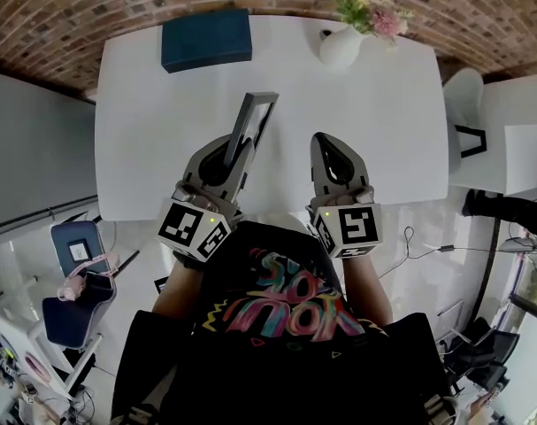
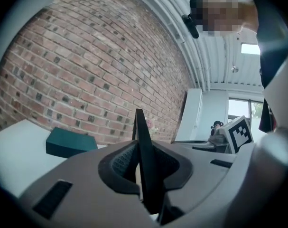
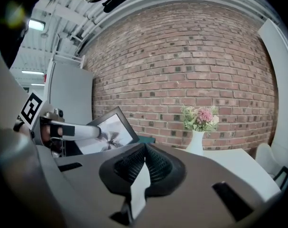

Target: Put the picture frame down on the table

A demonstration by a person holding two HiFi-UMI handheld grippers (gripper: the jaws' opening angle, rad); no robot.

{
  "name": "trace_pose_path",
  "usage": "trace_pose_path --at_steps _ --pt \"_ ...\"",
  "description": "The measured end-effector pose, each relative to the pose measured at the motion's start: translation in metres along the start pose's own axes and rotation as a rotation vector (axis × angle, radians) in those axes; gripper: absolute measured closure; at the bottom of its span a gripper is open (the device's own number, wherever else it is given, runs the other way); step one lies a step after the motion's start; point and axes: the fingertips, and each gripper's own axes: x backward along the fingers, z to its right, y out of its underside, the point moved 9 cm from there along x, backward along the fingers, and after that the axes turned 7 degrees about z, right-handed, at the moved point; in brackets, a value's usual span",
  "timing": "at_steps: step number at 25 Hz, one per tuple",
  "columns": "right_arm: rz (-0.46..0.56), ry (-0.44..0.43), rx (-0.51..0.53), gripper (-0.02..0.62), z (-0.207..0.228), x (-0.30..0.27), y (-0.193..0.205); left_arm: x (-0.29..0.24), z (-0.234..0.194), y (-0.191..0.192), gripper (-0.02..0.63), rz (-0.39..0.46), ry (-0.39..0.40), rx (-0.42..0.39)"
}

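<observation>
A dark picture frame (image 1: 256, 116) is held upright over the white table (image 1: 383, 131), near its front middle. My left gripper (image 1: 242, 149) is shut on the frame's lower edge. In the left gripper view the frame (image 2: 139, 127) shows edge-on, rising from between the jaws of the left gripper (image 2: 144, 152). In the right gripper view the frame (image 3: 113, 130) shows its pale picture, tilted, with the left gripper (image 3: 89, 131) clamped on it. My right gripper (image 1: 326, 142) hangs to the right of the frame, shut with nothing in it, and is also visible as (image 3: 144, 151).
A teal box (image 1: 206, 39) lies at the table's far left, and a white vase of flowers (image 1: 343, 42) stands at the far right. Beyond the table's right edge is a white chair (image 1: 470, 104). A brick wall runs behind.
</observation>
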Motion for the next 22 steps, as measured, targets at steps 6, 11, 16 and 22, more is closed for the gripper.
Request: trace_pose_path --at_steps 6,11,16,22 --pt "-0.042 0.007 -0.025 0.571 0.000 -0.004 0.022 -0.013 -0.014 0.044 0.539 -0.086 0.009 0.083" --pt "-0.068 0.016 -0.045 0.571 0.000 -0.006 0.035 -0.023 -0.024 0.075 0.539 -0.147 0.011 0.192" --pt "-0.088 0.028 -0.081 0.571 0.000 -0.006 0.045 -0.027 -0.034 0.100 0.540 -0.193 -0.002 0.255" --pt "-0.113 0.036 -0.128 0.571 0.000 -0.009 0.059 -0.031 -0.045 0.128 0.538 -0.244 -0.016 0.303"
